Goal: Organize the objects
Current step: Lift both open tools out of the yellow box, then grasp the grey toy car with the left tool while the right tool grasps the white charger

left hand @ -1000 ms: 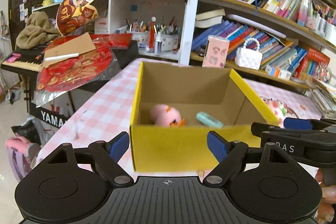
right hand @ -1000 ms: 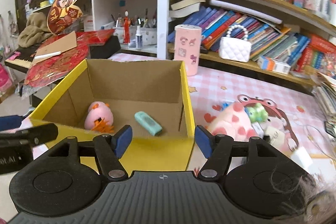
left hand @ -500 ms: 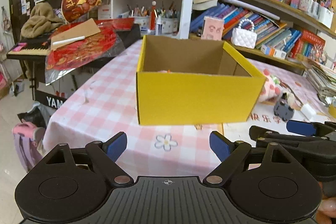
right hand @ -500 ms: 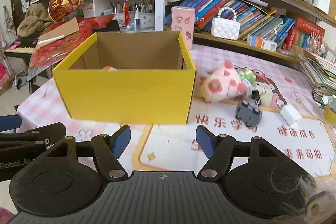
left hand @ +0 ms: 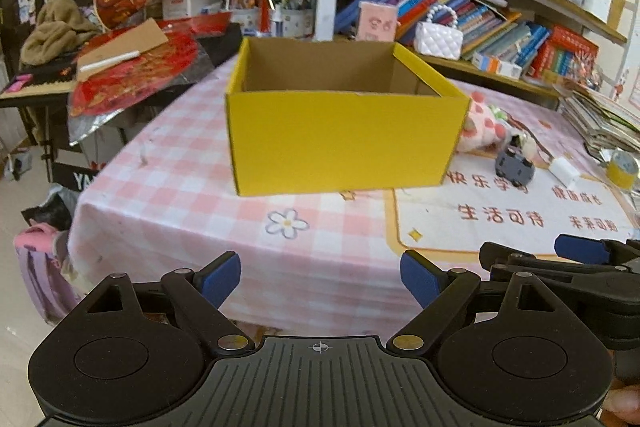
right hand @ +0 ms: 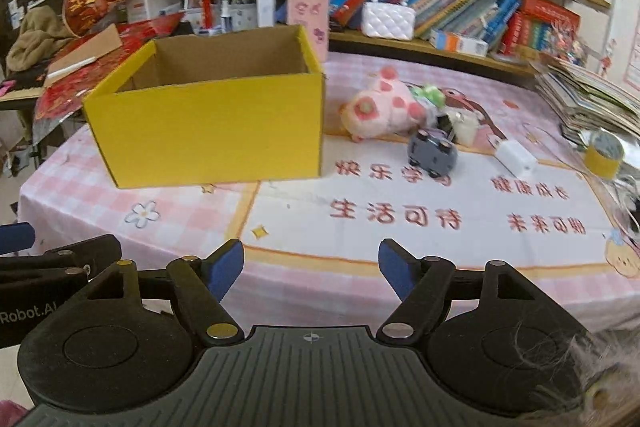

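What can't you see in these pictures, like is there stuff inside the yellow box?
- Floor of the yellow box: both views look from low down, so its front wall hides whatever lies inside.
- Small items behind the pink plush toy: right wrist view, crowded together and blurred.
- Grey toy car: blurred, details unreadable.
- Yellow tape roll: left wrist view, at the frame's right edge.

Your worktop (right hand: 180, 203), under pink checked cloth, carries an open yellow cardboard box (right hand: 208, 135), pink plush toy (right hand: 380, 109), grey toy car (right hand: 432, 155) and small white block (right hand: 516, 157).

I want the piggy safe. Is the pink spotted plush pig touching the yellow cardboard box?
Cannot tell. In the right wrist view the pink spotted plush pig sits right beside the yellow cardboard box; no plain gap shows.
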Action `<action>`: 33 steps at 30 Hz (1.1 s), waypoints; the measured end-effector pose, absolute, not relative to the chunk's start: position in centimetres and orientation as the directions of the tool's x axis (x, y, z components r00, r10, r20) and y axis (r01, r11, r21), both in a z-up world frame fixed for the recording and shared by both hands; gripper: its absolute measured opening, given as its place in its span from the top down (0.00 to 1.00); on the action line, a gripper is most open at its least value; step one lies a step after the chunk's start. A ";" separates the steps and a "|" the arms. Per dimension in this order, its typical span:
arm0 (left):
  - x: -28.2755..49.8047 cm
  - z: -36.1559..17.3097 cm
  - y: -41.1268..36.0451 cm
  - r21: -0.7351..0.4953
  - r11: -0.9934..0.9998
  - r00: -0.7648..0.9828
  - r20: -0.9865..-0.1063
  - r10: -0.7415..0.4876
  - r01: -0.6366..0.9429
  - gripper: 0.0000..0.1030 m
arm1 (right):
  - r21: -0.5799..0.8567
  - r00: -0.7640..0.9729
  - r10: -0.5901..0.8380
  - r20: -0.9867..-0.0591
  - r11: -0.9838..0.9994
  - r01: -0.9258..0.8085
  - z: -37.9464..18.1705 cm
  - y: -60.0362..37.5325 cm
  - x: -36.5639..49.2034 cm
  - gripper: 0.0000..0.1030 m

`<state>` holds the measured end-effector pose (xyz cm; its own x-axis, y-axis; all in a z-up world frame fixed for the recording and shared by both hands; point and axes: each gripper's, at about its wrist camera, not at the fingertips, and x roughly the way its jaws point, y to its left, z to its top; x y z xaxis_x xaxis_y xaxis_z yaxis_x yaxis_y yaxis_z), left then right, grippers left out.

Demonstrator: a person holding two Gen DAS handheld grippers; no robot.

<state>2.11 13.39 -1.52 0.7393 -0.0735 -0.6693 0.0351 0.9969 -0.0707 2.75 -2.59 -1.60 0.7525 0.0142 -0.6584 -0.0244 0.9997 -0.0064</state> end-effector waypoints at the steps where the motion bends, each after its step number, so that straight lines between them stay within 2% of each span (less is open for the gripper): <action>1: 2.1 -1.6 13.1 -0.074 0.996 0.734 -0.674 -0.082 0.042 0.13 | -0.009 0.749 0.005 -0.663 1.000 -0.014 -1.7 -2.8 2.6 0.29; 20: 3.6 -2.6 6.1 -0.089 0.965 0.666 -0.707 -0.237 0.248 0.12 | -0.015 0.685 -0.170 -0.708 0.974 0.225 -2.7 -9.9 0.9 0.23; 33: 7.1 -2.5 -0.8 -0.096 0.942 0.640 -0.712 -0.291 0.322 0.12 | -0.045 0.652 -0.234 -0.721 0.955 0.293 -2.7 -16.4 3.5 0.23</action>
<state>7.07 -0.84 -2.53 0.6396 -0.2908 -0.7116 0.3215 0.9420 -0.0960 3.52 -16.41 -2.71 0.6517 -0.2341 -0.7214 0.2932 0.9550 -0.0451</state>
